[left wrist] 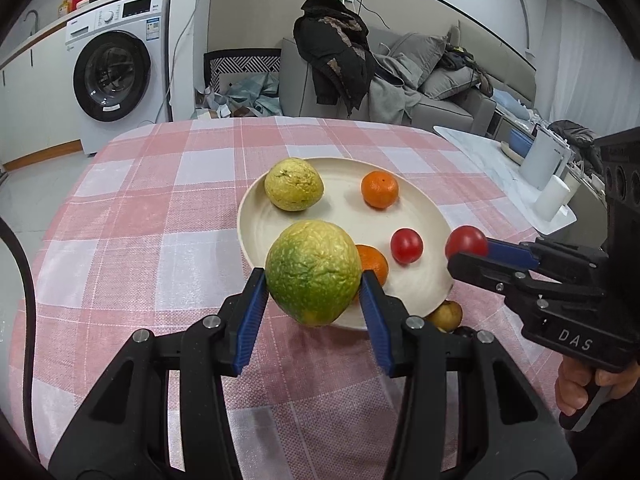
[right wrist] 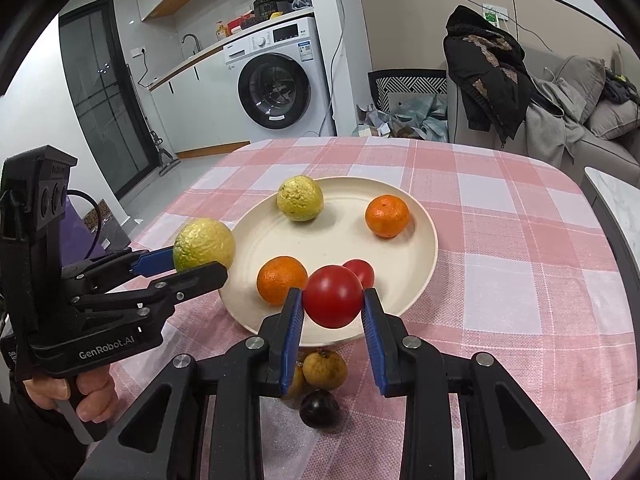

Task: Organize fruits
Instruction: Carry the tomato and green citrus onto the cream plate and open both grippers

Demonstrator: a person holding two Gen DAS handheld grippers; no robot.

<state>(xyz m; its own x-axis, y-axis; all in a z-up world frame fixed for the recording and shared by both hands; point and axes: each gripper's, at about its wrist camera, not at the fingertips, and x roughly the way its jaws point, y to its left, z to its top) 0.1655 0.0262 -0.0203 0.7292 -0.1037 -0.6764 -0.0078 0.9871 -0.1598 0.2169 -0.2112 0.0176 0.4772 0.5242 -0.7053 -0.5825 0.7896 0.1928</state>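
Fruits: the green-yellow citrus (left wrist: pixel 313 272), centre of the left view, is clamped in the left tongs (left wrist: pixel 313 280) above the near rim of the cream plate (left wrist: pixel 344 200). The right tongs (right wrist: pixel 332 300) grip a red tomato (right wrist: pixel 332 296) over the plate's near edge. On the plate lie a yellow citrus (right wrist: pixel 300 198), two mandarins (right wrist: pixel 387 216) and a second tomato (right wrist: pixel 362 271).

Both grippers (left wrist: pixel 314 280) (right wrist: pixel 332 300) clamped, loaded.

Four fruits lie on the plate (right wrist: pixel 424 256), three before it.
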